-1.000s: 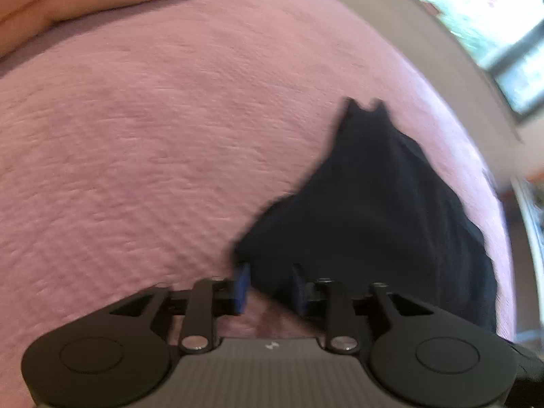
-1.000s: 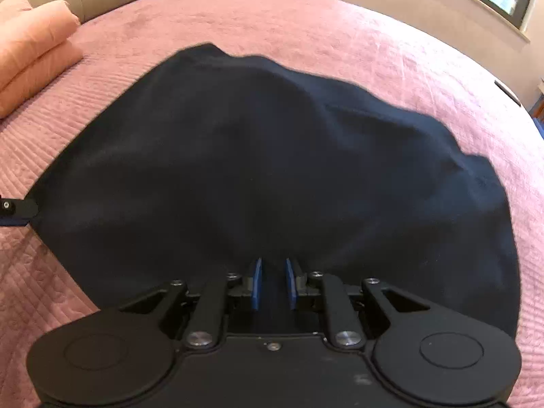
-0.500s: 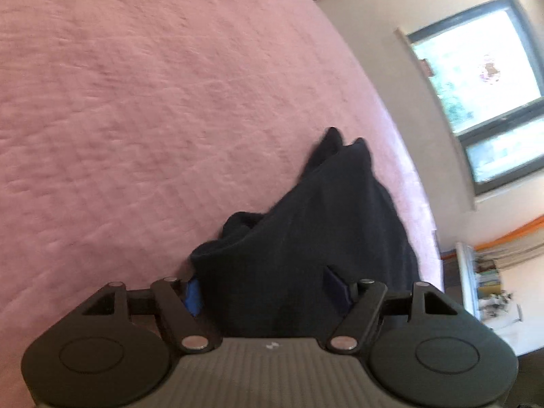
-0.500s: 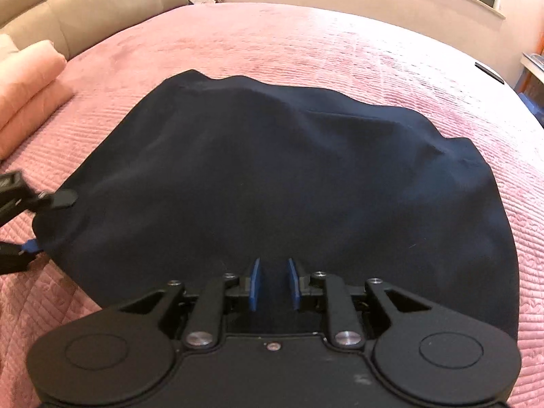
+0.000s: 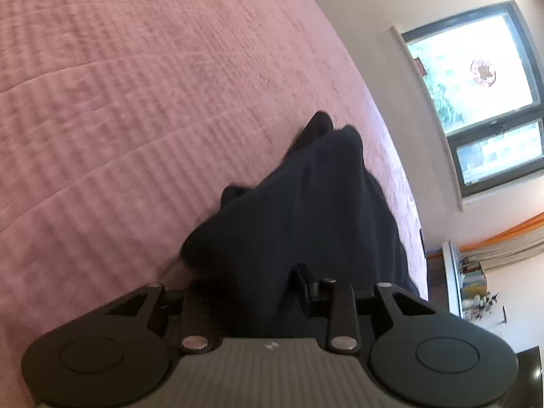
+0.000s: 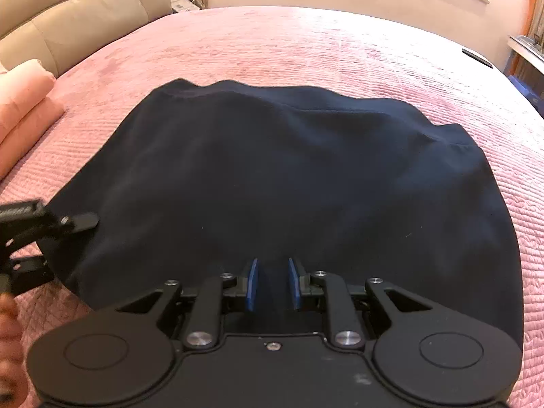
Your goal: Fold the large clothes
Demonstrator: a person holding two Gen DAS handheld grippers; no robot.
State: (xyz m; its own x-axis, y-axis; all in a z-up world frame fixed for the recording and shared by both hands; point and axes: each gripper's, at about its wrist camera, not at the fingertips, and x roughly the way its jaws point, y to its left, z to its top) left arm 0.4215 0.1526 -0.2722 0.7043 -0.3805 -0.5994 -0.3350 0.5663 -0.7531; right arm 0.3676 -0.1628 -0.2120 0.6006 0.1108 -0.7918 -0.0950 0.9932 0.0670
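Down onto the cloth since a second ago: in the left wrist view the left gripper (image 5: 253,292) is closing, its jaws buried in a bunched corner of the dark garment (image 5: 306,210), lower centre on the pink bedspread (image 5: 119,102); contact looks likely. Right wrist view: the right gripper (image 6: 272,284) pinches the garment's near edge, bottom centre.

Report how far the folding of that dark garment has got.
Done: the dark garment lies spread on the pink bedspread. In hand: the right gripper is shut on its near edge; the left gripper has its jaws closing over a bunched corner. Left: no fold is visible yet, so lifting and folding over remain.
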